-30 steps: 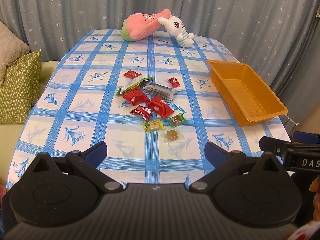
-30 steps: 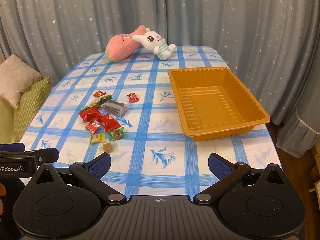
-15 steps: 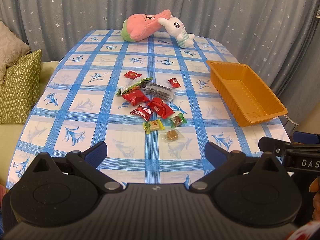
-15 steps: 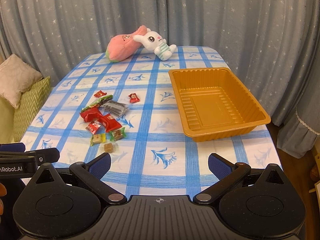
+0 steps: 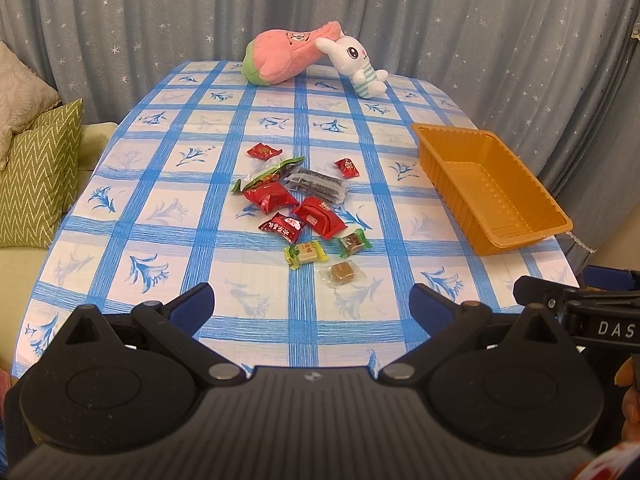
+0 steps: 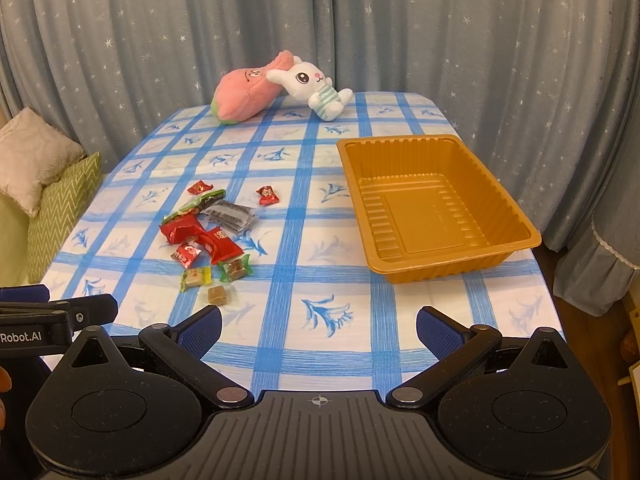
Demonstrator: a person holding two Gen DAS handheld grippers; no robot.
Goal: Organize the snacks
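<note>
Left hand-held gripper (image 5: 311, 307): fingers spread wide, holding nothing, poised above the near edge of the surface (image 5: 168, 264).
Right hand-held gripper (image 6: 318, 327): fingers likewise spread and bare, above the near edge, just beside the left one.
Surface: covered with a blue-and-white checked cloth bearing flower motifs.
Snacks (image 5: 304, 204): a loose cluster near the middle of the surface, left of the tray and well apart from it.
Red packets (image 5: 319, 216): several, lying in the centre of the cluster; two small red ones sit apart at its far side.
Dark packet (image 5: 318, 185): lies flat at the far side, touching a green-edged packet (image 5: 269, 173).
Small sweets: a yellow-green wrapped one (image 5: 305, 253), a green wrapped one (image 5: 353, 241), and a brown cube in clear wrap (image 5: 343, 272) nearest the grippers.
Orange tray (image 6: 500, 240): rectangular, ribbed walls, holding nothing, at the right side of the surface.
Plush toys: a pink one (image 5: 285, 57) and a white rabbit (image 5: 356, 61), touching, at the far edge.
Backdrop: grey star-patterned curtain (image 5: 160, 20); cushions (image 5: 36, 176) to the left.
</note>
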